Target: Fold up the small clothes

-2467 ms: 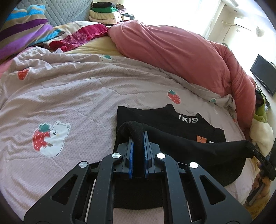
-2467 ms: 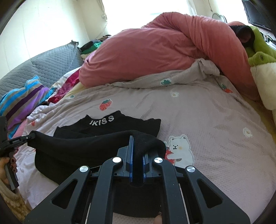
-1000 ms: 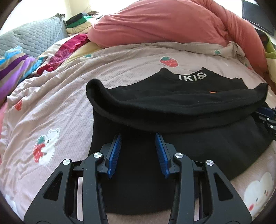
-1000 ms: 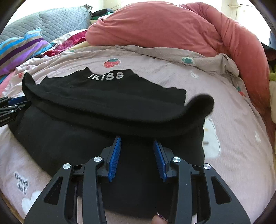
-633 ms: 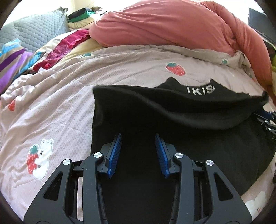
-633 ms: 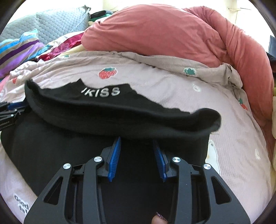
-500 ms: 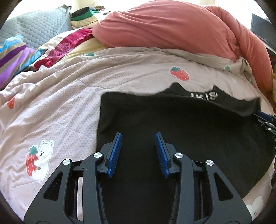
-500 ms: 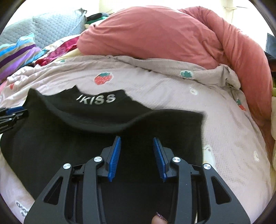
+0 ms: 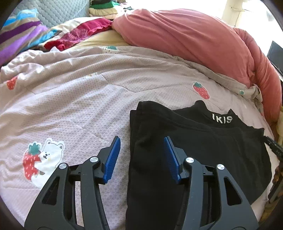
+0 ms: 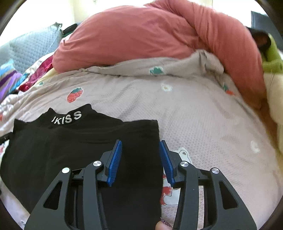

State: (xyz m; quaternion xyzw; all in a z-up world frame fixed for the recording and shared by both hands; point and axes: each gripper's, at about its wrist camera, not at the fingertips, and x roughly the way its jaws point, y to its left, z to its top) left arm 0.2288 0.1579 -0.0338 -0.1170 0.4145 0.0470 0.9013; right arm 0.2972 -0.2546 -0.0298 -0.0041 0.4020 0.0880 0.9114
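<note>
Clearly the black garment (image 9: 194, 150) is soft and limp. Your left gripper (image 9: 142, 157) and right gripper (image 10: 140, 161) are opening, gripping nothing; pinch its side edges, below the lettered collar (image 10: 67, 117).

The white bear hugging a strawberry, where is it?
In the left wrist view, the white bear print sits on the pale quilt at lower left, left of the folded black top.

Pale lilac waffle-textured quilt with strawberry and white-bear prints (image 9: 74, 99), bulky salmon-pink duvet heaped along its far edge (image 9: 185, 40), grey quilted cushion (image 9: 58, 12), purple, blue and tan striped pillow (image 9: 19, 33), crimson ruffled cloth (image 9: 83, 31), stack of folded clothes behind (image 9: 104, 8), lime-green fleece at right (image 10: 270, 58)
</note>
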